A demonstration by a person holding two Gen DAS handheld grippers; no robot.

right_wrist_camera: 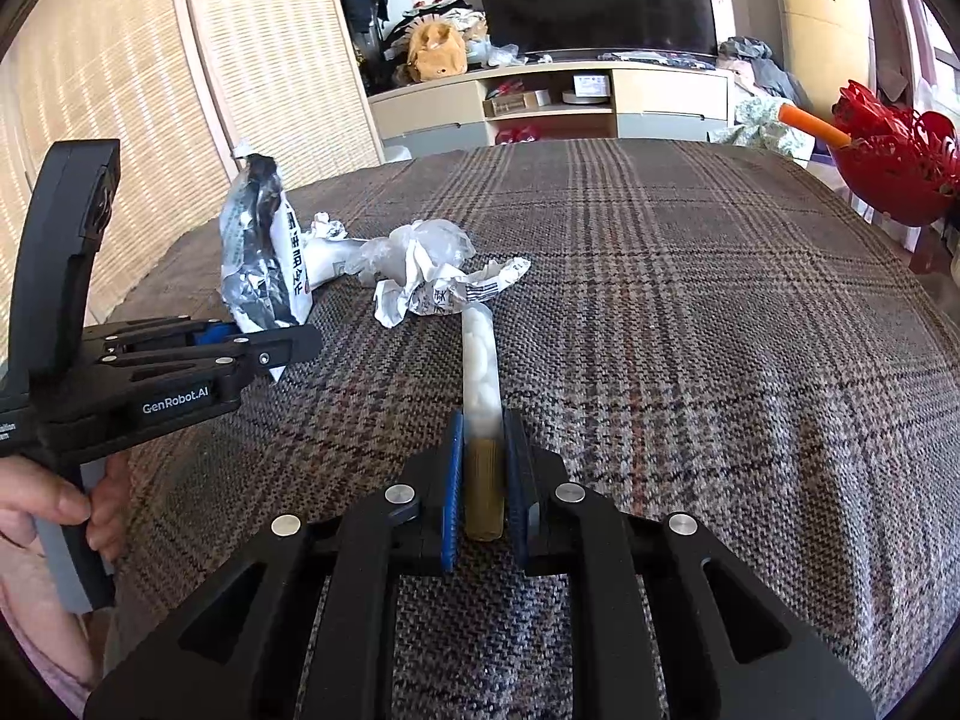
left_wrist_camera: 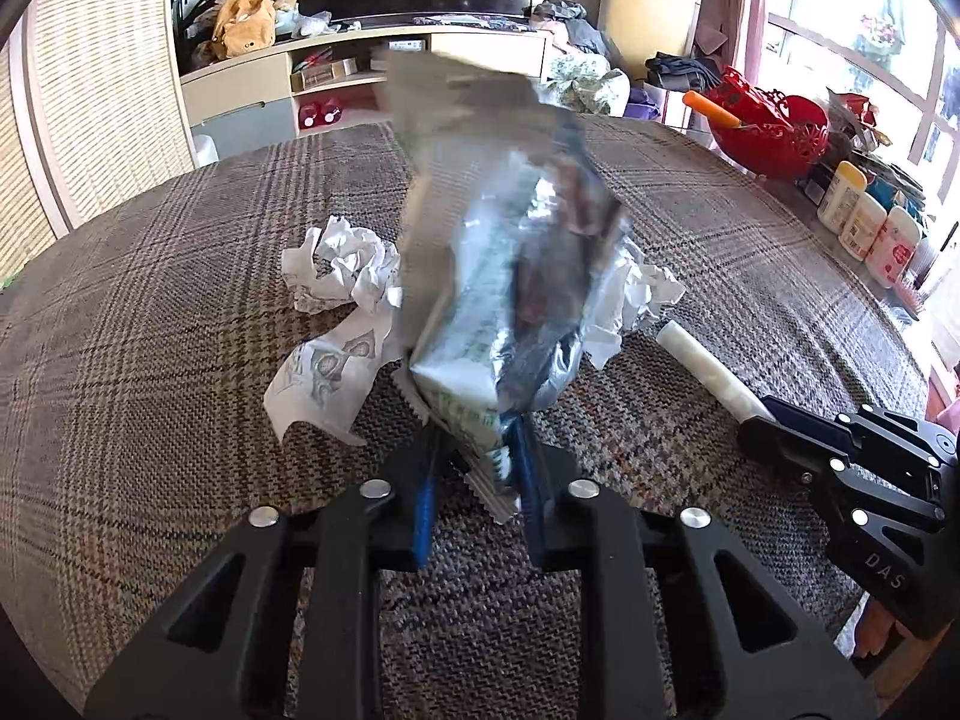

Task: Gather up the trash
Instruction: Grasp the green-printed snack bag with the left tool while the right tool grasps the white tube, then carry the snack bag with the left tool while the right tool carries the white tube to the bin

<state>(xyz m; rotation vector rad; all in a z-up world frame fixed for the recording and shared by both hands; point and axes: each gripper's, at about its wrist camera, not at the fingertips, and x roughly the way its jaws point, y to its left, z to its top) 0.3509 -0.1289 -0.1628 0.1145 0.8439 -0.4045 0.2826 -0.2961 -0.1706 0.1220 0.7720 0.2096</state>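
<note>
My left gripper (left_wrist_camera: 477, 450) is shut on a silver and white snack bag (left_wrist_camera: 498, 252) and holds it upright above the plaid cloth; the bag is blurred. From the right wrist view the same gripper (right_wrist_camera: 288, 342) and bag (right_wrist_camera: 264, 252) are at the left. My right gripper (right_wrist_camera: 485, 450) is shut on a white roll of bags (right_wrist_camera: 480, 354) with a brown core, which lies on the cloth; it also shows in the left wrist view (left_wrist_camera: 708, 369). Crumpled white papers (left_wrist_camera: 342, 267) (right_wrist_camera: 432, 276) lie behind the bag.
The plaid-covered table (right_wrist_camera: 690, 312) fills both views. A red basket (right_wrist_camera: 888, 168) with an orange stick stands at the far right edge. Several white bottles (left_wrist_camera: 864, 222) stand along the right side. A TV cabinet (right_wrist_camera: 558, 96) is beyond the table.
</note>
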